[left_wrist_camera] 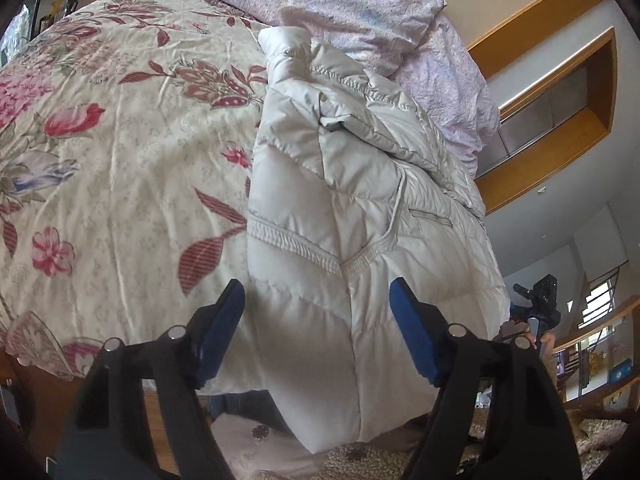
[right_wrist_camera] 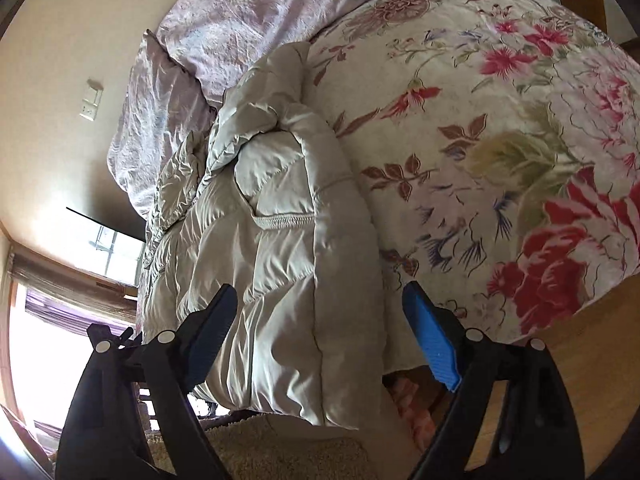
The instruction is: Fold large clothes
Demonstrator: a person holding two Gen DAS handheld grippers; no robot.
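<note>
The puffy cream coat's (left_wrist_camera: 360,200) hem is cut off below; both the left gripper (left_wrist_camera: 316,332) and the right gripper (right_wrist_camera: 320,332) are held wide apart, empty.

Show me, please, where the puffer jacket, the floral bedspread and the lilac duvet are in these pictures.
puffer jacket (left_wrist_camera: 360,184): left wrist view, on its quilted upper panel.
floral bedspread (left_wrist_camera: 120,152): left wrist view, on a bare cream part beside the jacket.
lilac duvet (right_wrist_camera: 248,12): right wrist view, on its crumpled top, beyond the jacket.
</note>
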